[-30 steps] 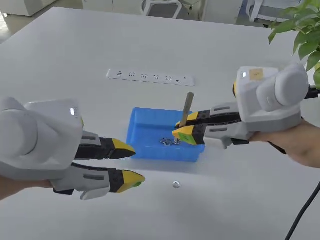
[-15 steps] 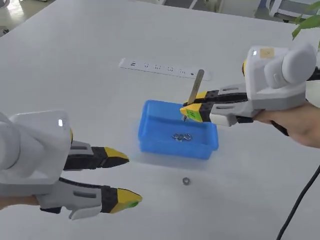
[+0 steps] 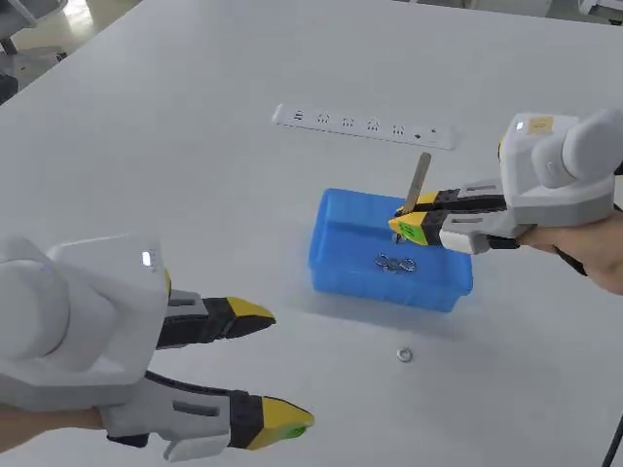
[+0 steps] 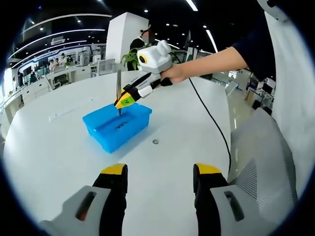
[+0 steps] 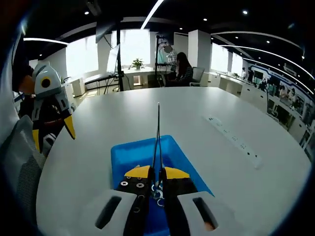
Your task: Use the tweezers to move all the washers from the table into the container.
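Lying loose on the table (image 3: 146, 146): one washer (image 3: 404, 354), a small metal ring just in front of the container (image 3: 336, 280) and apart from it. By the look of it, the last item left to move.

Item, washers (image 3: 394, 263): a small cluster on the floor of the container, touching one another.

Item, container: shallow blue tray, upright, open at the top, near the middle of the table.

Item, tweezers (image 3: 420, 185): held near upright, tips down inside the container above the cluster. Whether the tips grip a washer cannot be told. Probably held steep so that a ring drops straight in.

Item, right gripper (image 3: 407, 230): jaws closed tight across the tweezers at mid-length, reaching in over the far right rim.

Item, left gripper (image 3: 282, 368): jaws wide apart, holding nothing, low over the table on the near left, well clear of the container. Seemingly parked out of the way.

Item, power strip (image 3: 365, 126): white, flat, beyond the container. No part in the job.
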Demonstrator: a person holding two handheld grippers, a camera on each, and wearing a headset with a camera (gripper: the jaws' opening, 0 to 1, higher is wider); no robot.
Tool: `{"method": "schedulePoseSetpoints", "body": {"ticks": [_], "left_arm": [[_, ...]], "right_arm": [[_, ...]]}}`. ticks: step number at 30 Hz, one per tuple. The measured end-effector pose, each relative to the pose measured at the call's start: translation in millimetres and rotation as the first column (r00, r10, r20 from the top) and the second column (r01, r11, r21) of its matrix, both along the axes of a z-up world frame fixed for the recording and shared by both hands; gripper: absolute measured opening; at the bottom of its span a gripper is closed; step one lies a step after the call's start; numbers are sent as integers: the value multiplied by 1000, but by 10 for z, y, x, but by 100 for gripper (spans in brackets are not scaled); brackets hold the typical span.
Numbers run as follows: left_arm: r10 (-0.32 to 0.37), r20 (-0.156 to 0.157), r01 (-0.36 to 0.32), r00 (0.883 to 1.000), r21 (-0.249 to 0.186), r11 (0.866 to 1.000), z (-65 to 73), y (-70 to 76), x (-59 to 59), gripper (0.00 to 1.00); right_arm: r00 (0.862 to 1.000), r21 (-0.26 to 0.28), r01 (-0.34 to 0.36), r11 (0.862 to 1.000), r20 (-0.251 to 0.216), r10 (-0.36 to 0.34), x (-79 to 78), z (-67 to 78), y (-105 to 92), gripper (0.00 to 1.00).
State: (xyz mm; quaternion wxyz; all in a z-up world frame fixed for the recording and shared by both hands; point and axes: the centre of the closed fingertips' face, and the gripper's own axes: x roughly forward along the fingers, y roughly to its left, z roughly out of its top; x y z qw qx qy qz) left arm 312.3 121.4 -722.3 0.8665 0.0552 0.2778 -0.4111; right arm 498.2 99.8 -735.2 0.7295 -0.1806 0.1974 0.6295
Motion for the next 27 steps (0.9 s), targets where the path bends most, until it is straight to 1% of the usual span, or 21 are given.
{"method": "schedulePoseSetpoints", "body": {"ticks": [3, 6, 7, 8, 13, 18, 24, 27], "left_arm": [[18, -3, -18, 1000, 3, 1000, 7, 21, -5, 60], [22, -6, -22, 1000, 3, 1000, 16, 24, -15, 60], [25, -7, -24, 1000, 4, 1000, 14, 26, -15, 60], [23, -10, -23, 1000, 7, 1000, 7, 30, -21, 59], [18, -27, -17, 999, 13, 1000, -10, 26, -44, 58], [22, -28, -22, 999, 9, 1000, 9, 31, -42, 59], [30, -24, -30, 999, 7, 1000, 30, 67, -18, 59], [29, -22, -29, 999, 6, 1000, 37, 61, -8, 59]], "right_arm": [[1000, -10, -7, 1000, -1, 7, 0, -63, 6, 9], [1000, -7, -10, 1000, -2, 10, -12, -80, 10, 9], [1000, -8, -14, 1000, 5, 14, -26, -94, 16, 9], [1000, -12, -17, 1000, 12, 17, -28, -106, 16, 9], [1000, -17, -15, 1000, 6, 15, -35, -150, 9, 9], [1000, -21, -8, 1000, 8, 9, -39, -190, 0, 9], [1000, -24, -6, 1000, 5, 6, -44, -208, -11, 10], [1000, -25, -10, 1000, 8, 10, -57, -218, -19, 10]]}}
